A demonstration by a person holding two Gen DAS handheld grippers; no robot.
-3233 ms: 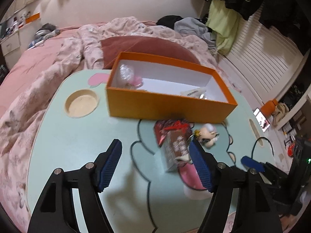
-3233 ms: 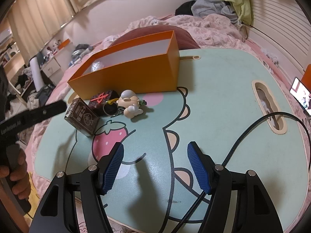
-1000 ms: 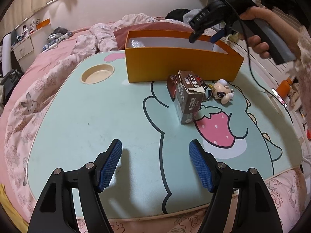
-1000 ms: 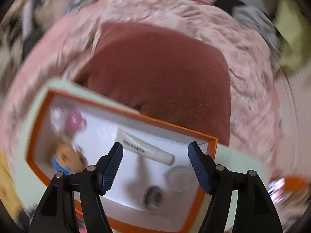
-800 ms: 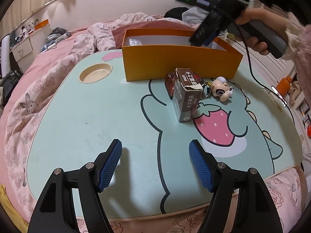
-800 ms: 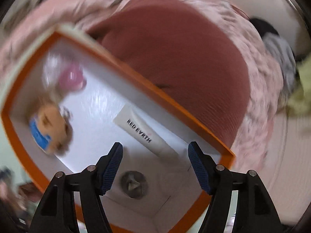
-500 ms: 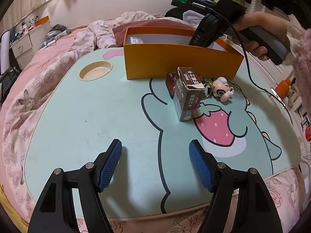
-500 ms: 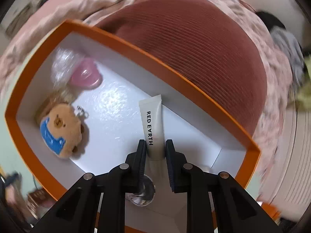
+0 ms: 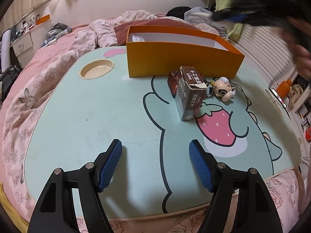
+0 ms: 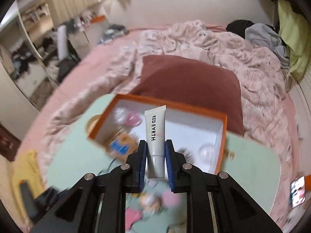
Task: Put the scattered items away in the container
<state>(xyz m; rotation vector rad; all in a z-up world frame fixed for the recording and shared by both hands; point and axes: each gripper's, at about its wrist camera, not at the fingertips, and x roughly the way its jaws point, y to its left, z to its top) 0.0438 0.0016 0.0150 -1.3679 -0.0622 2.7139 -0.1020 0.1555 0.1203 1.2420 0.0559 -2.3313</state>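
My right gripper [image 10: 155,145] is shut on a white "RED EARTH" tube [image 10: 155,134] and holds it in the air above the orange box [image 10: 223,128], which holds a plush bear, a pink item and a clear ball. In the left wrist view the orange box [image 9: 175,62] stands at the back of the mint table [image 9: 97,112]. In front of it lie a dark carton [image 9: 190,95], a red packet [image 9: 173,79] and a small figure keychain [image 9: 223,91]. My left gripper [image 9: 155,155] is open and empty, low over the table's front.
A round cup recess [image 9: 97,70] sits at the table's back left. A pink bed with a crumpled quilt [image 9: 58,58] and a dark red cushion [image 10: 194,79] surround the table. A phone [image 10: 298,194] lies at the right edge.
My right gripper closed on the tube inside the box and has lifted it up and away; the view is blurred from motion. The left gripper has barely moved.
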